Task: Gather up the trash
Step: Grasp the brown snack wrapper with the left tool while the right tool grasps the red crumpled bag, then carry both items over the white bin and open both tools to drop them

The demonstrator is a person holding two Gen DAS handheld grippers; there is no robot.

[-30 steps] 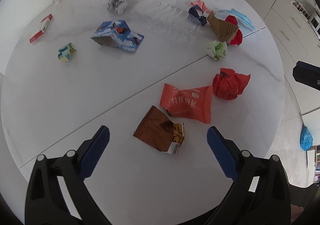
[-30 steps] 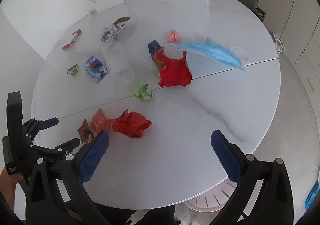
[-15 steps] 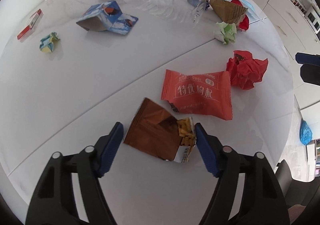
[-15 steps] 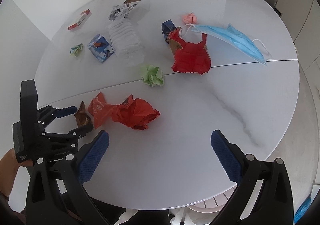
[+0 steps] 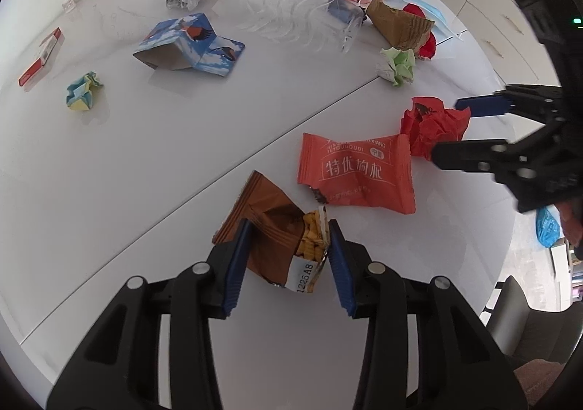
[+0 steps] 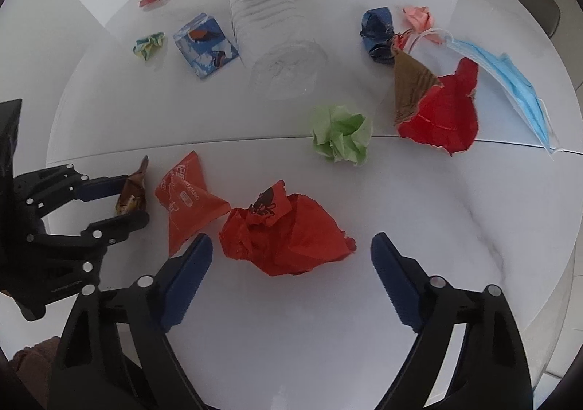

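A: Left wrist view?
B: Low centre, the left hand-held gripper [image 5: 288, 257] is closing, its jaws flanking the brown snack wrapper [image 5: 271, 227] on the white table [image 5: 127, 162]. An orange packet [image 5: 357, 169] lies just above.

A: Right wrist view?
B: The right hand-held gripper [image 6: 291, 260], jaws apart and closing, brackets the crumpled red bag [image 6: 284, 238] at lower centre, not touching it.

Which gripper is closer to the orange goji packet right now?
Left. The left gripper is closing around the brown snack wrapper just beside the orange goji packet. The right gripper straddles the crumpled red bag on the packet's far side.
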